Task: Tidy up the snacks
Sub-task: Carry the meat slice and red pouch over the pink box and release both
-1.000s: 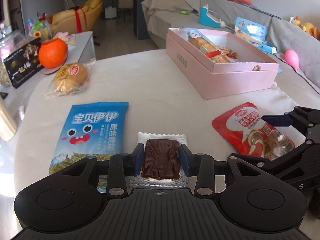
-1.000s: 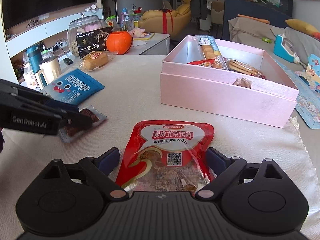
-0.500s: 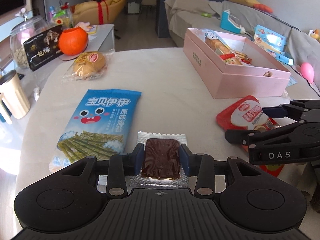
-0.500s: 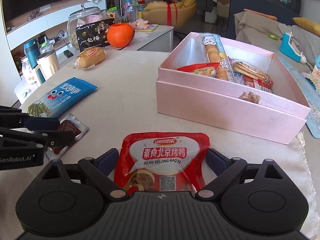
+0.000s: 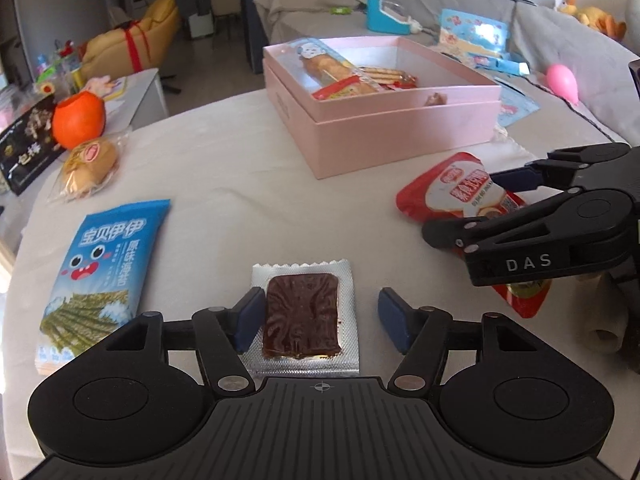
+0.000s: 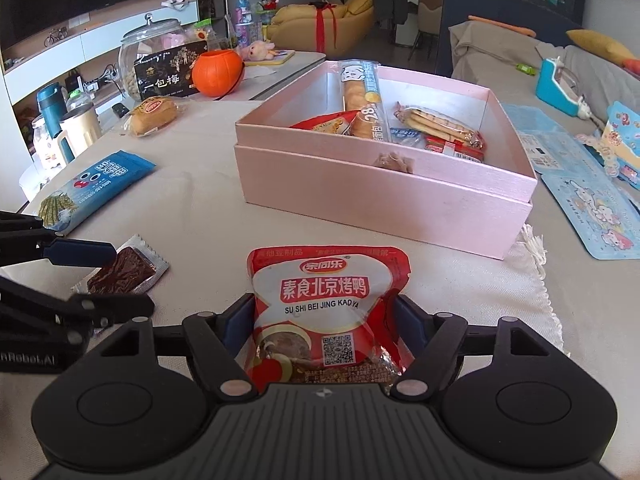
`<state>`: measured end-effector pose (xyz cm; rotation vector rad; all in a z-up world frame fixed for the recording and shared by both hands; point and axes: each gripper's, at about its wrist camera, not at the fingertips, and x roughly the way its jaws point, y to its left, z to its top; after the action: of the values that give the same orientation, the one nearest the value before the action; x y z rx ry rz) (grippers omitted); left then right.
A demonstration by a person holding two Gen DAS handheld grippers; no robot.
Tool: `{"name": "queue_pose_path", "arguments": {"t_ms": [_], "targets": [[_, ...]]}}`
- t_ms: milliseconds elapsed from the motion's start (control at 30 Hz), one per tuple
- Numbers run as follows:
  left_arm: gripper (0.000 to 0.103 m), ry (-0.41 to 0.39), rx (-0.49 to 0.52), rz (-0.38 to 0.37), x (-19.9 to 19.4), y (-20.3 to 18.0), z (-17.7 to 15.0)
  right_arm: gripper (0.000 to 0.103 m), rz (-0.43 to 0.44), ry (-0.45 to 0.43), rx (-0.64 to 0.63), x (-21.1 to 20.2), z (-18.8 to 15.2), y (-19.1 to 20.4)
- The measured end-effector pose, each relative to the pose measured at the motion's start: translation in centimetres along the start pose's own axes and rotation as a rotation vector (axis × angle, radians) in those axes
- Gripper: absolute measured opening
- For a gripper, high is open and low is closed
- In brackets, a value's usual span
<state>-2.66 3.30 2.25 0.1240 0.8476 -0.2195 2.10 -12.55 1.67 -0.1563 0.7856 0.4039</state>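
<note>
I am mid-way through clearing the loose snacks off the table [image 5: 224, 168] into the pink box [image 6: 384, 196], which already holds several packets and sits ahead of both grippers, well apart from them

My left gripper [image 5: 320, 318] is opening: its left pad rests against the edge of the silver-wrapped brown snack [image 5: 303, 318], while the right pad stands clear of it, so nothing is clamped. The packet lies flat on the cloth between the fingers, just ahead of the gripper body

My right gripper [image 6: 324, 322] is closing around the red roast-duck packet [image 6: 328, 300]. In its own view both blue pads sit against the packet's sides and the bag looks pinched and bulging, so I judge the grip as made or nearly so. The packet reaches forward from the jaws toward the box

Left of the left gripper lies the blue seaweed packet [image 5: 102, 272]; farther off on that side is the wrapped bun [image 5: 90, 164]

Compared with a second ago, the left jaws, then tight on the brown snack, have let go, and the right jaws, then wide around the red packet, have narrowed onto it. Both views have also shifted so the box appears closer

Next I should confirm the right grip holds, lift the red packet clear of the cloth, and carry it over the box's near wall before releasing. The slippery bag could slide out if pinched only at its edges
</note>
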Motion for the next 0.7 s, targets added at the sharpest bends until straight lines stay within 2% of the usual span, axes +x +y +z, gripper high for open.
{"name": "queue_pose_path", "arguments": {"t_ms": [100, 300, 533, 700], "targets": [[0.068, 0.013, -0.005, -0.027, 0.1, 0.6, 0.2, 0.08, -0.014, -0.02, 0.005, -0.1, -0.4, 0.1], [0.068, 0.005, -0.068, 0.013, 0.4, 1.9, 0.3, 0.086, -0.019, -0.029, 0.019, 0.0, -0.5, -0.2], [0.069, -0.004, -0.057, 0.022, 0.4, 1.8, 0.1, 0.091, -0.029, -0.025, 0.019, 0.1, -0.5, -0.2], [0.068, -0.026, -0.064, 0.02, 0.3, 1.7, -0.2, 0.092, -0.02, 0.01, -0.002, 0.4, 0.3, -0.3]]}}
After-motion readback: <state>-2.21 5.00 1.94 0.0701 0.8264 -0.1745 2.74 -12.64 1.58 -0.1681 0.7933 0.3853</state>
